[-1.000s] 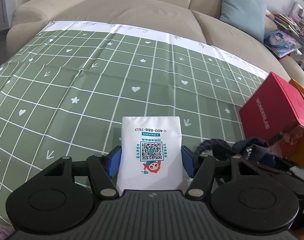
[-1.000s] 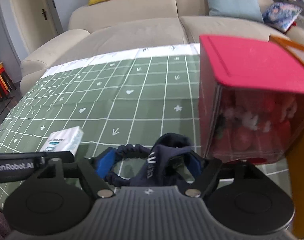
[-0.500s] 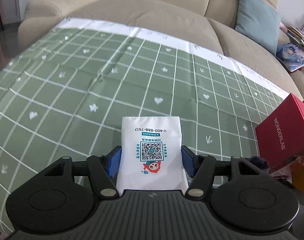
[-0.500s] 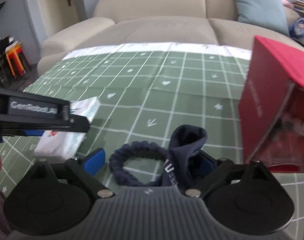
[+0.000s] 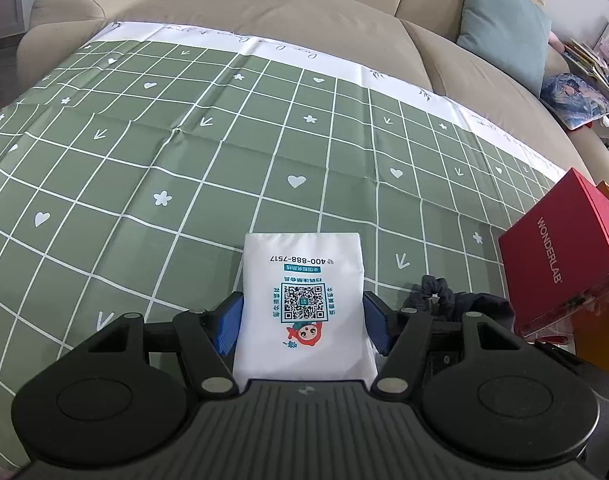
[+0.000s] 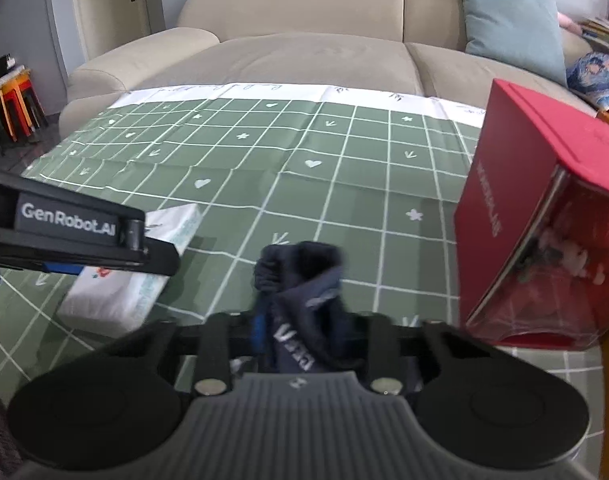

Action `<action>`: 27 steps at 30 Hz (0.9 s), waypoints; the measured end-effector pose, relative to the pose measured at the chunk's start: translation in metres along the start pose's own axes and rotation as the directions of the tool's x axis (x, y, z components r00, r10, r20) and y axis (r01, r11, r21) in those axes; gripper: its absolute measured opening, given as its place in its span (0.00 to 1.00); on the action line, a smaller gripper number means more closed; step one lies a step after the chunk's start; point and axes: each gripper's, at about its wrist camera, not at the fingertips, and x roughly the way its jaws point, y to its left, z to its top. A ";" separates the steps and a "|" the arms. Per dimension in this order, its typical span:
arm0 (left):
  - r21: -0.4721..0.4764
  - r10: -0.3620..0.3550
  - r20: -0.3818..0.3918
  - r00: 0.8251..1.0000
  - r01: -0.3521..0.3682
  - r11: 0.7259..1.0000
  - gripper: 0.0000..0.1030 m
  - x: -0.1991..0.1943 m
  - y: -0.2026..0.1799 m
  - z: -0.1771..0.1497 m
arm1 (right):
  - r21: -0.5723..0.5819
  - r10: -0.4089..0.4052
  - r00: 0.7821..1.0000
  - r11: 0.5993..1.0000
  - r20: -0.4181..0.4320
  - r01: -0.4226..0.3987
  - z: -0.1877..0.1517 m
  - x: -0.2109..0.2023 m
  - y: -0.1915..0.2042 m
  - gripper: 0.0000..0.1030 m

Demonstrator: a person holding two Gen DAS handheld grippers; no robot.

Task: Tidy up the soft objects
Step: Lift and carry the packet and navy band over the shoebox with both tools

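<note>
My left gripper (image 5: 302, 322) is shut on a white tissue pack (image 5: 302, 288) with a QR code and a red cartoon figure, held over the green checked cloth (image 5: 184, 152). The pack also shows in the right wrist view (image 6: 132, 280) under the left gripper's black body (image 6: 72, 232). My right gripper (image 6: 304, 332) is shut on a bunched navy fabric piece with a scrunchie (image 6: 300, 292), held above the cloth. The navy bundle shows in the left wrist view (image 5: 452, 304) just right of the pack.
A red WONDERLAB box (image 5: 560, 252) stands at the right on the cloth, close to the right gripper (image 6: 544, 220). An orange item (image 5: 600, 340) sits behind it. A beige sofa (image 5: 264, 4) with a teal cushion (image 5: 504, 20) lies beyond the cloth.
The right gripper's fingers have closed in on the navy fabric and scrunchie, bunching them together. The left gripper keeps holding the tissue pack and has shifted slightly over the cloth.
</note>
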 end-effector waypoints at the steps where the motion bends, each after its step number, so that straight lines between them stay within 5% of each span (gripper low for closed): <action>1: 0.002 -0.001 0.000 1.000 0.001 1.000 0.70 0.000 0.000 0.000 | -0.007 -0.001 1.000 1.000 -0.002 0.001 0.001 0.000 0.000 0.17; 7: 0.045 -0.006 0.012 1.000 0.005 0.999 0.69 -0.004 -0.008 0.001 | -0.036 -0.003 1.000 0.999 -0.008 0.003 0.008 -0.004 0.001 0.11; 15: 0.079 -0.022 0.086 0.996 0.015 0.997 0.69 -0.032 -0.021 0.014 | -0.038 0.014 0.996 0.999 0.087 -0.011 0.037 -0.040 -0.004 0.11; 27: 0.180 -0.115 0.231 0.966 0.074 0.981 0.69 -0.092 -0.081 0.042 | 0.017 0.003 0.966 1.000 0.257 -0.007 0.085 -0.114 -0.049 0.11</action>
